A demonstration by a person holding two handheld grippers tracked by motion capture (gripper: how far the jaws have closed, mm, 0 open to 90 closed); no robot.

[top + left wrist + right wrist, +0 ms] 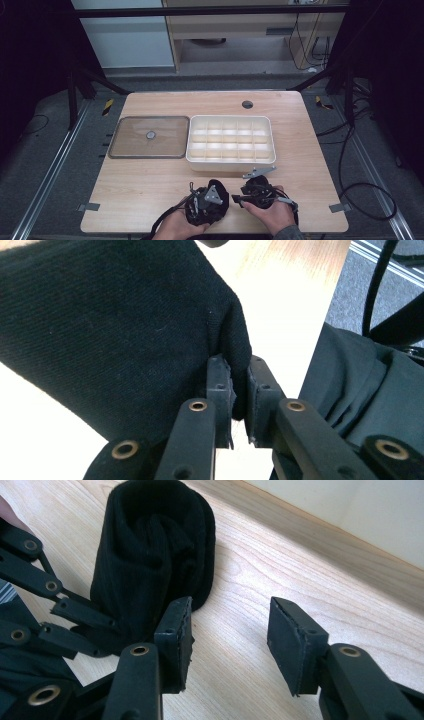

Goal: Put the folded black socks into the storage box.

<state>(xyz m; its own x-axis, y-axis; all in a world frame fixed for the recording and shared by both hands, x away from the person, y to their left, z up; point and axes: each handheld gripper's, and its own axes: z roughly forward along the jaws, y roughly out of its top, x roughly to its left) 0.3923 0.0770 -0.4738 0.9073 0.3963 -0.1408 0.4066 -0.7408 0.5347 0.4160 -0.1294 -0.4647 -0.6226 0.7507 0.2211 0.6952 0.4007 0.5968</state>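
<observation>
A rolled black sock [222, 187] stands on the wooden table near its front edge. My left gripper [209, 202] is shut on it. In the left gripper view the sock [115, 325] bulks large and a fold of its fabric is pinched between the pads of my left gripper [236, 385]. My right gripper [239, 199] sits just to the right of the sock and points toward it. In the right gripper view my right gripper [230, 625] is open over bare wood, and the sock [155, 545] stands just beyond its left pad, apart from it.
A white box [189, 145] with several compartments sits mid-table behind the grippers, and a flat brown lid [150, 136] with a round knob lies to its left. A round cable hole [247, 104] is at the back. The person's dark clothing [360, 385] lies past the table's front edge.
</observation>
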